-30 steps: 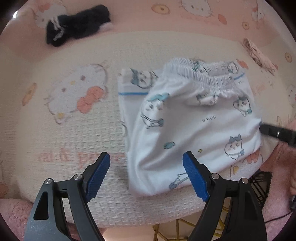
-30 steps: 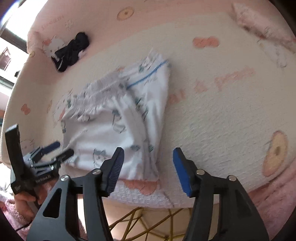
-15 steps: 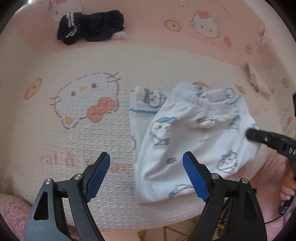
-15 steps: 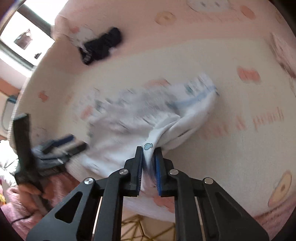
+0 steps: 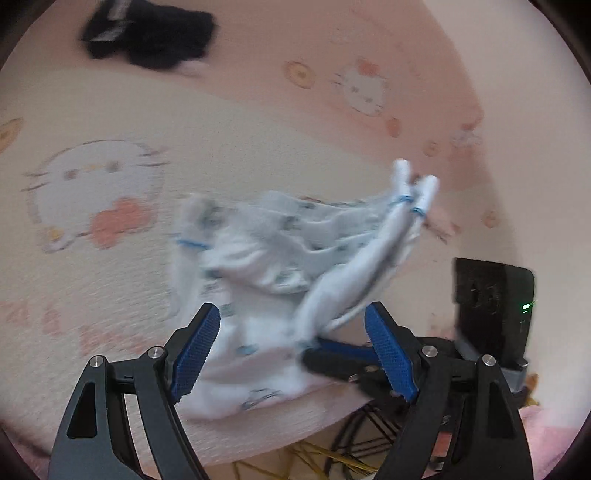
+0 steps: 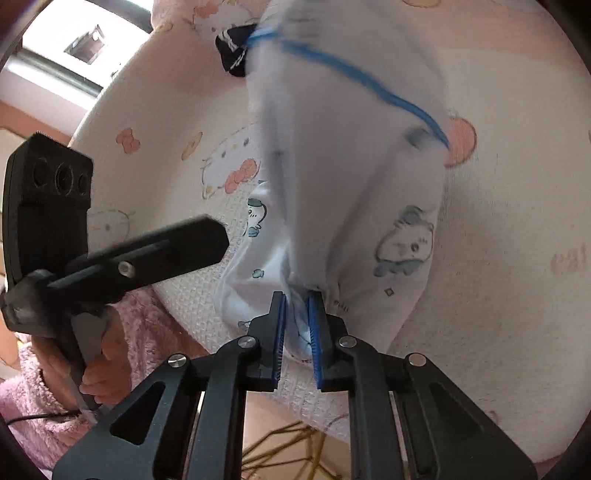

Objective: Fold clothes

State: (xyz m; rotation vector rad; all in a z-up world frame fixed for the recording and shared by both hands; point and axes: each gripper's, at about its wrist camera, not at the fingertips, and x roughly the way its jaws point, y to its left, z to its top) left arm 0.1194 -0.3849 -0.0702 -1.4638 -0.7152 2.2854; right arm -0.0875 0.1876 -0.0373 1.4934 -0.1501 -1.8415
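Observation:
White pyjama shorts (image 5: 266, 266) with small cartoon prints and a blue stripe lie near the front edge of the cream mat (image 5: 110, 280). My right gripper (image 6: 297, 332) is shut on a fold of the shorts (image 6: 351, 166) and holds it lifted, so the cloth hangs up in front of its camera. From the left wrist view the right gripper (image 5: 310, 356) sits low under the raised flap. My left gripper (image 5: 291, 354) is open, its blue pads astride the near part of the shorts without touching them. The left gripper (image 6: 214, 240) shows side-on at the left.
A black garment (image 5: 147, 33) lies at the far back left of the mat, also glimpsed as a black garment (image 6: 232, 48) behind the raised cloth. A hand in a fluffy pink sleeve (image 6: 44, 398) holds the left gripper. The mat's front edge is close below, with yellow wire legs (image 5: 332, 461) under it.
The right gripper, open a second ago, shut on the shorts' edge and has lifted it up. The left gripper stayed open and moved in over the shorts.

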